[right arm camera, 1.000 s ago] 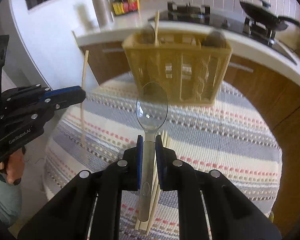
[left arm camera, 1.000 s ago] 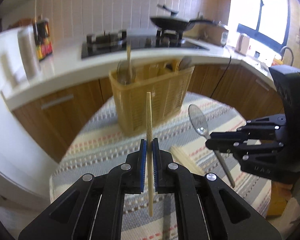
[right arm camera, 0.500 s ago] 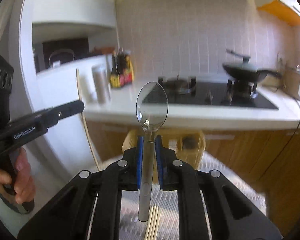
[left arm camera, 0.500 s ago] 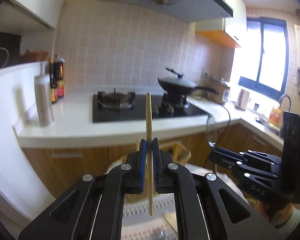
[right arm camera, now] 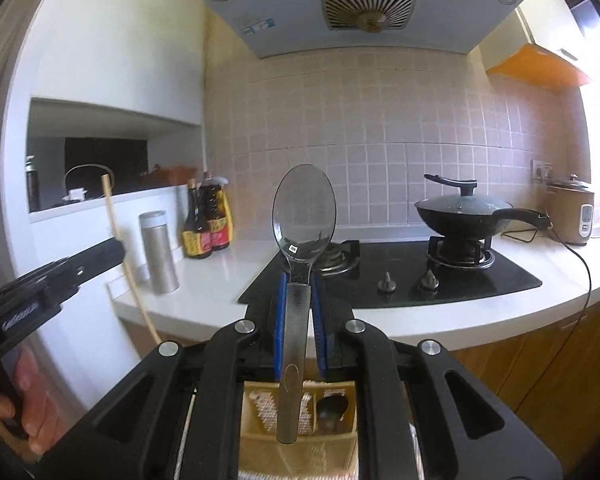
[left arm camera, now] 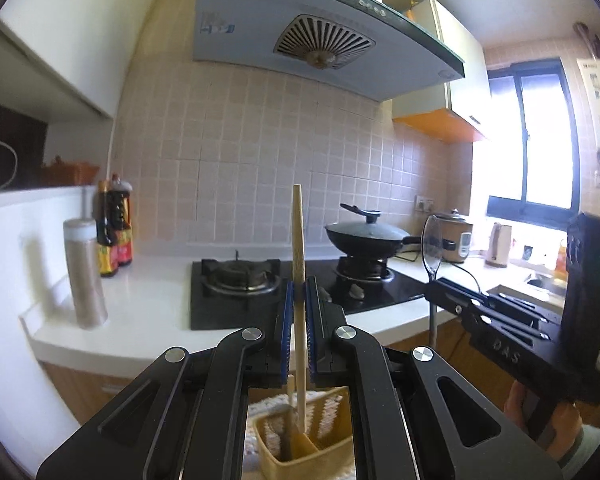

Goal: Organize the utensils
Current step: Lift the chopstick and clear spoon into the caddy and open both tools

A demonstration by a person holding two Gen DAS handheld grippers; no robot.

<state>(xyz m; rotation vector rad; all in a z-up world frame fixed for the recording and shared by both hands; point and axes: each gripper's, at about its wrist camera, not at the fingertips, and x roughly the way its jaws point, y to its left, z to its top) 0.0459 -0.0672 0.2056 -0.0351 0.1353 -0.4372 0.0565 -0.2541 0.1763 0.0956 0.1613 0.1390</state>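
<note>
The left gripper [left arm camera: 298, 300] is clamped on an upright chopstick [left arm camera: 298, 240]. The right gripper [right arm camera: 298, 304] is clamped on the handle of a clear spoon [right arm camera: 303, 216], bowl up. Both hang above the yellow utensil basket [right arm camera: 260, 420], before the stove [right arm camera: 440, 272].

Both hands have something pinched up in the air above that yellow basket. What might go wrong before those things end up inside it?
The chopstick is pinched only near its middle, so it may swing or slip as it goes down. The clear spoon is held by its smooth handle and might slide out. The yellow basket already holds utensils in narrow compartments, so either piece might catch on a divider or land in the wrong slot.
</note>
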